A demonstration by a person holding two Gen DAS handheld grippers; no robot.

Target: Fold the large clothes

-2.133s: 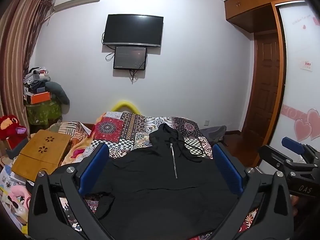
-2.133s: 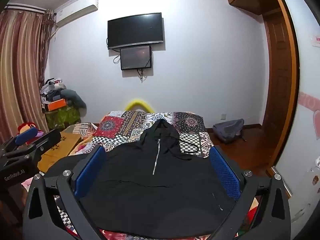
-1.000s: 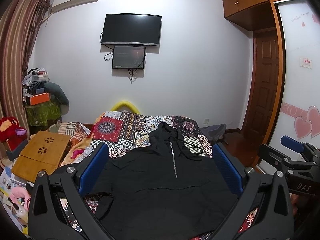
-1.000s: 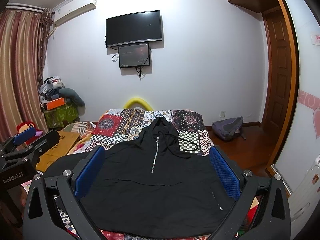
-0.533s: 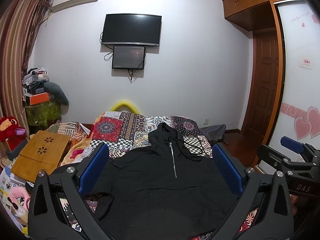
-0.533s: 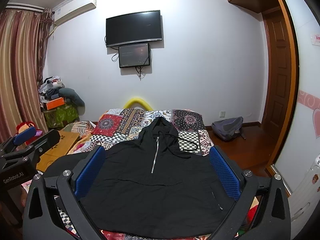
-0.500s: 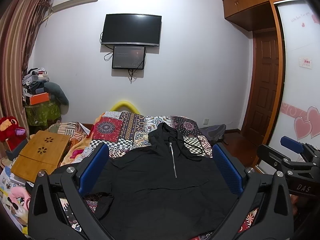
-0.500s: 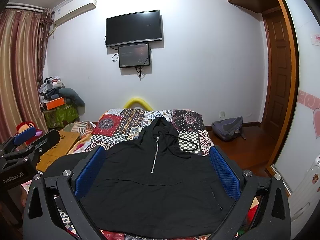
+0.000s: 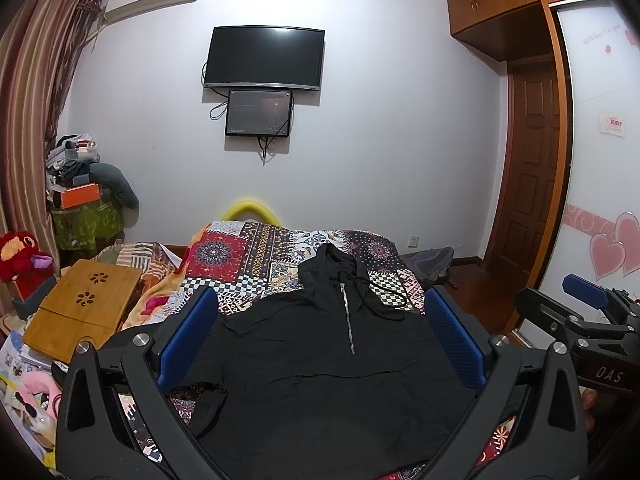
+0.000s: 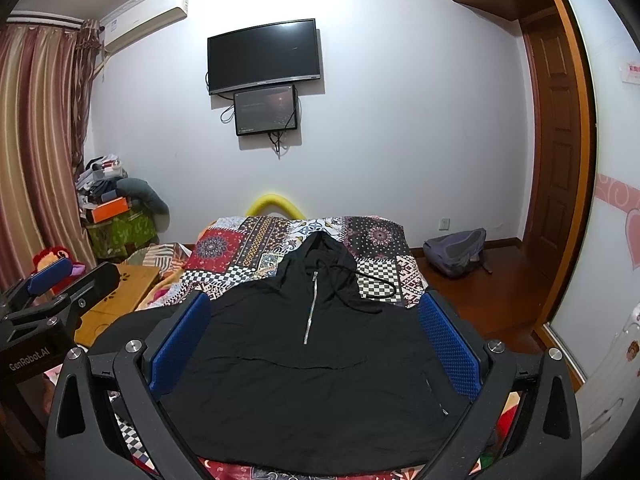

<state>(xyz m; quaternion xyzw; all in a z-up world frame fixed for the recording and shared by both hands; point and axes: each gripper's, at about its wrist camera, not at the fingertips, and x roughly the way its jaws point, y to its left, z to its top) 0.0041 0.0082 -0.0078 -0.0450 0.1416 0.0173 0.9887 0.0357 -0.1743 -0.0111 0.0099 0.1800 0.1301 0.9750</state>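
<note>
A black hooded pullover [image 9: 320, 368] with a short silver zip lies flat, front up, on the patchwork bedspread [image 9: 256, 256], hood toward the far wall; it also shows in the right wrist view [image 10: 312, 368]. Its drawcord loops to the right of the hood. My left gripper [image 9: 320, 312] is open and empty, held above the near part of the garment. My right gripper [image 10: 312, 308] is open and empty, likewise above the garment. Each gripper shows at the edge of the other's view: the right one [image 9: 588, 300], the left one [image 10: 52, 276].
A wooden lap table [image 9: 84, 304] and toys lie left of the bed. A piled stand [image 9: 80, 200] is in the left corner. A grey backpack [image 10: 456, 252] lies on the floor by the door [image 10: 556, 136]. A TV [image 9: 264, 58] hangs on the far wall.
Both grippers have drifted only slightly; the views are nearly the same. The pullover has not moved and both grippers stay open.
</note>
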